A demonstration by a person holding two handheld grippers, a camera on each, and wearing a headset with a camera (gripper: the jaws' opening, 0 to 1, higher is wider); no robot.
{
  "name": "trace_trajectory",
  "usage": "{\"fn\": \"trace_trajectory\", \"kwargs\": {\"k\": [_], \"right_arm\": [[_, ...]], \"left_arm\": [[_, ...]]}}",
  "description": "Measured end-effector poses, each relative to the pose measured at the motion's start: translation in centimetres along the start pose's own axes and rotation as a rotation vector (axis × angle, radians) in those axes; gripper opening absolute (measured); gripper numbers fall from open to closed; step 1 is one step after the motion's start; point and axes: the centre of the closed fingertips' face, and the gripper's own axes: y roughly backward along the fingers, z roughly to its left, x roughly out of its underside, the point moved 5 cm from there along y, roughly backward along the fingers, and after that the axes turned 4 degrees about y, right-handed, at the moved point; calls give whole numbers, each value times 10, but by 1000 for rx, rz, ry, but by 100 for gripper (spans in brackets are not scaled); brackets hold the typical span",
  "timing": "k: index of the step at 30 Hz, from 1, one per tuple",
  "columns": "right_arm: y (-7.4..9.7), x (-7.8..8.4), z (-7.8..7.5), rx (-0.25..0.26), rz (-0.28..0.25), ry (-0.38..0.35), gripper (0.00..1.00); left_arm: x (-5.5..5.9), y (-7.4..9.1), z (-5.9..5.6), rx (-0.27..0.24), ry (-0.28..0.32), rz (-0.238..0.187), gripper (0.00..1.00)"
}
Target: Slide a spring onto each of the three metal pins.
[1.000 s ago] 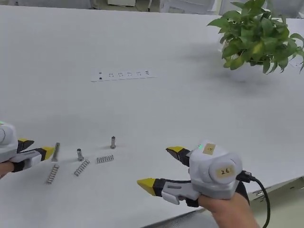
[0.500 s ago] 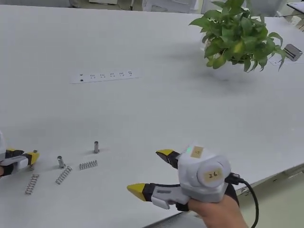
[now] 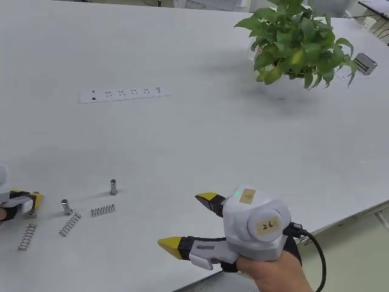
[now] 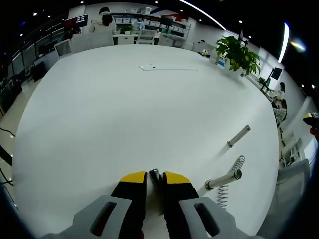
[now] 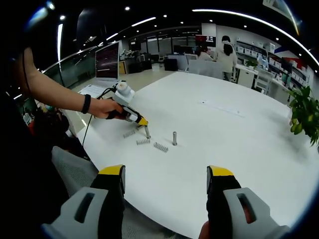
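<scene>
Three pins [image 3: 113, 187], three springs [image 3: 103, 210] on the table [image 3: 213, 140]. Your left gripper [image 4: 154, 176] fingers are clamped on the leftmost pin [image 4: 156, 182]; right gripper [image 5: 166, 170] fingers wide apart, empty.

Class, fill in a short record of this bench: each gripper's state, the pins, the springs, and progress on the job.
Left gripper: shut on one short metal pin
Right gripper: open, empty, over the white table
Other metal pins: two, standing on the table
Small coil springs: three, lying loose near the pins
Progress: no spring on any pin yet
</scene>
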Motion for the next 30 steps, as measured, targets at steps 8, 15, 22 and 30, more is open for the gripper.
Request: {"fn": "trace_trajectory", "kwargs": {"k": [8, 15, 22, 30], "right_arm": [[-4, -4, 1, -9, -1, 7, 65], [-6, -5, 5, -20, -3, 13, 65], [-7, -4, 6, -24, -6, 15, 65], [-8, -6, 6, -26, -17, 16, 65]], "left_arm": [[-2, 0, -8, -23, -91, -7, 3], [0, 6, -1, -49, -38, 22, 0], [-2, 21, 2, -48, -4, -13, 0], [-3, 32, 5, -58, 4, -46, 0]]}}
